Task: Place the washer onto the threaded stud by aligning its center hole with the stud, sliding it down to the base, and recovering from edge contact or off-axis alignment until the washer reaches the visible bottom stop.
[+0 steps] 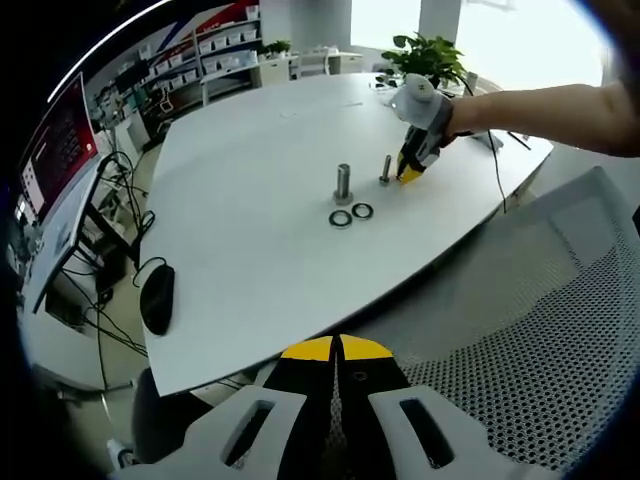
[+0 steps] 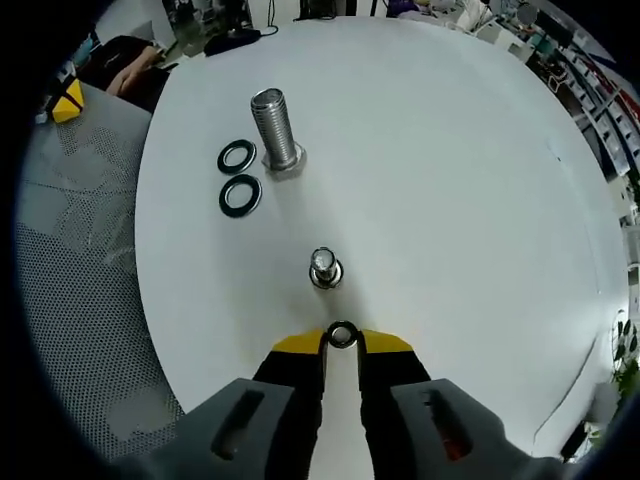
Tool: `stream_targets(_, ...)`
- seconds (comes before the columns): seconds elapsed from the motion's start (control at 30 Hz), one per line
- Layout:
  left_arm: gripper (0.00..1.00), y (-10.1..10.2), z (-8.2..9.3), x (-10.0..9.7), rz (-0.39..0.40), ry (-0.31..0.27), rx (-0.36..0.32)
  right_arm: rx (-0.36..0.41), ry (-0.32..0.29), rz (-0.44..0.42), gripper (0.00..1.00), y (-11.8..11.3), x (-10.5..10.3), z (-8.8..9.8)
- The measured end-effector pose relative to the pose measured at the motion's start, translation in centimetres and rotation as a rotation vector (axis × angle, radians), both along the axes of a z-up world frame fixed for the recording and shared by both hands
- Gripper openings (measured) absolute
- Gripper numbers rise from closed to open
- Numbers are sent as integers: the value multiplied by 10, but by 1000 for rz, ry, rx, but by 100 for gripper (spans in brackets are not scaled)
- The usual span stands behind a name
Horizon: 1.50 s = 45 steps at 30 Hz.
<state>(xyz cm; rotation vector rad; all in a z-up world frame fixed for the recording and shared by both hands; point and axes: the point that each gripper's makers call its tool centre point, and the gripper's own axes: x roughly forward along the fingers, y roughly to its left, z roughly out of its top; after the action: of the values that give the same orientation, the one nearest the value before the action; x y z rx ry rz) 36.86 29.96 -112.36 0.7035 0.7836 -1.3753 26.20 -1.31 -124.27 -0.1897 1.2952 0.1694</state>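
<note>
Right gripper [image 2: 342, 338] pinches small washer [image 2: 342, 336] at jaw tips, just short of small stud [image 2: 324, 268] ahead. Carry forward, level washer, centre hole over tip, release late. Left gripper [image 1: 337, 350] clenched, idle, far off.

We see a round white table [image 1: 250, 190] with a black computer mouse [image 1: 157, 298] near its edge and a grey mesh chair [image 1: 540, 330] beside it. Behind the table stands a leafy green potted plant [image 1: 432, 55]. Along one side we find shelving [image 1: 215, 50] and a red-lit screen [image 1: 60, 150].
</note>
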Motion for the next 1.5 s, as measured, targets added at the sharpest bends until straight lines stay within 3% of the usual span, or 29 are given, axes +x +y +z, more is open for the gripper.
stream_targets(0.37,0,-1,1,-1,0,0,0,36,-53,-6,14,22,5,40)
stream_targets(0.67,0,0,1,-1,3,0,0,27,-69,-24,14,15,12,58)
stream_targets(0.87,0,-1,1,-1,1,1,2,20,-96,-4,14,22,19,72)
stream_targets(1.1,0,0,0,-1,1,1,4,19,-85,32,14,22,31,68)
stream_targets(1.5,0,0,0,-1,-1,2,4,22,-38,50,14,25,31,55)
